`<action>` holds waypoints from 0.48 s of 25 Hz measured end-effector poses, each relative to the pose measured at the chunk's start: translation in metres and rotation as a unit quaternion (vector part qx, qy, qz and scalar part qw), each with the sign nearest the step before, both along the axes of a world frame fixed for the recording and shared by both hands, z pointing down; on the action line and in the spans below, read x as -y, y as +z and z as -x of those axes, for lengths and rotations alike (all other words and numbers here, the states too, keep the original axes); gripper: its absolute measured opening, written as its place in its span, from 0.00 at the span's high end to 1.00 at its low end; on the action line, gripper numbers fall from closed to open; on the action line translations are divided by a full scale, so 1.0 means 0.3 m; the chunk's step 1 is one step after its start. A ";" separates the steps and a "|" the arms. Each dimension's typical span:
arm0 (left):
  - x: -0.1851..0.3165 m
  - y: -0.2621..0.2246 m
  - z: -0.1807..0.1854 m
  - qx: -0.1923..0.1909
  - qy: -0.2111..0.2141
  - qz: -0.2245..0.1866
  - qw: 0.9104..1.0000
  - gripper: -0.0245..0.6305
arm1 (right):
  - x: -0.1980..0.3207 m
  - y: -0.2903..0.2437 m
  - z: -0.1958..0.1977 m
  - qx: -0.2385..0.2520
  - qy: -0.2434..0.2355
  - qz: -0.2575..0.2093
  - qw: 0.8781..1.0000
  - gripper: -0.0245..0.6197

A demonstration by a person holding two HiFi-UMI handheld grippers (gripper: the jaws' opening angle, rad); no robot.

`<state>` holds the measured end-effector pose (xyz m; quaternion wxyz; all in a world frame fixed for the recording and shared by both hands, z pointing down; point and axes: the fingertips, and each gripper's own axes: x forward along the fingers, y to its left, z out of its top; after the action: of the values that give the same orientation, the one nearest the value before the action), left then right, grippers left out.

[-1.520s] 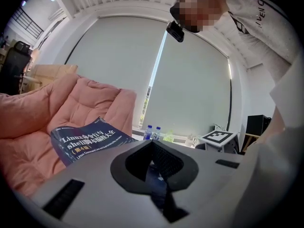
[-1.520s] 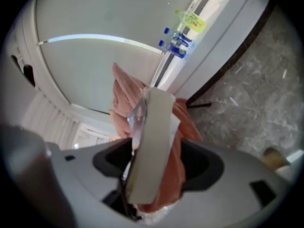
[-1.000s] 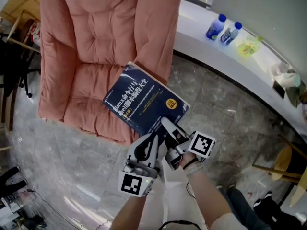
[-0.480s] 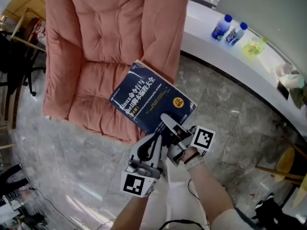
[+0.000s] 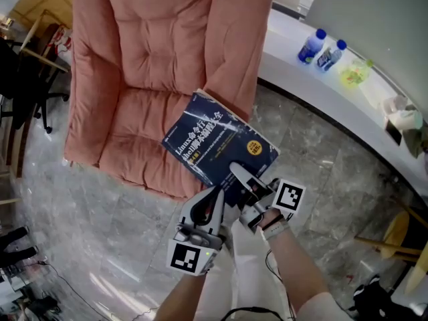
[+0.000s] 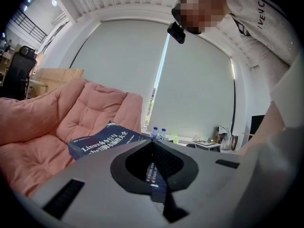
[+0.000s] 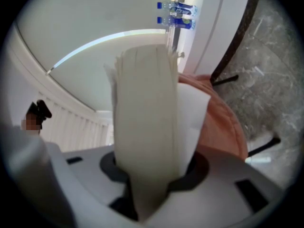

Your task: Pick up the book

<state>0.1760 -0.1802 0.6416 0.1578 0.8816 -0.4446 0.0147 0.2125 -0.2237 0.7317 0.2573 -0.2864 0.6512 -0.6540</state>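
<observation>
A thick dark blue book point(image 5: 214, 146) with white title print hangs tilted over the front of a pink armchair point(image 5: 154, 65). Both grippers meet its near edge. My left gripper point(image 5: 217, 198) is shut on the near corner; in the left gripper view the book's edge point(image 6: 154, 177) sits between the jaws and the cover point(image 6: 102, 144) stretches away. My right gripper point(image 5: 244, 179) has just been closing its jaws on the page edge. In the right gripper view the cream page block point(image 7: 145, 113) fills the gap of that gripper point(image 7: 147, 179), pressed on both sides.
A curved white counter point(image 5: 348, 105) at the right carries two blue-capped bottles point(image 5: 313, 47) and a yellow-green packet point(image 5: 354, 72). Grey marble floor lies below. A dark chair point(image 5: 27, 79) stands at the left and a wooden chair point(image 5: 401, 239) at the lower right.
The book and both grippers sit a little further right in the head view, with the book's far corner raised off the seat cushion. The right gripper's jaws have narrowed onto the pages.
</observation>
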 end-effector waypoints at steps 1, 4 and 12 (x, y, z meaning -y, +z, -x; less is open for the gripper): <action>0.001 -0.003 0.006 0.001 -0.001 -0.001 1.000 0.94 | -0.002 -0.004 -0.002 0.001 0.000 0.000 1.000 0.69; 0.002 -0.016 0.022 0.000 -0.005 -0.006 1.000 0.94 | -0.006 -0.021 -0.007 0.013 0.004 0.000 1.000 0.69; 0.012 -0.063 0.067 0.002 -0.017 -0.015 1.000 0.94 | -0.016 -0.068 -0.008 0.018 0.008 -0.001 1.000 0.69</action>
<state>0.1559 -0.1838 0.6226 0.1435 0.8762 -0.4600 0.0072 0.2147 -0.2188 0.7113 0.2741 -0.2793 0.6446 -0.6567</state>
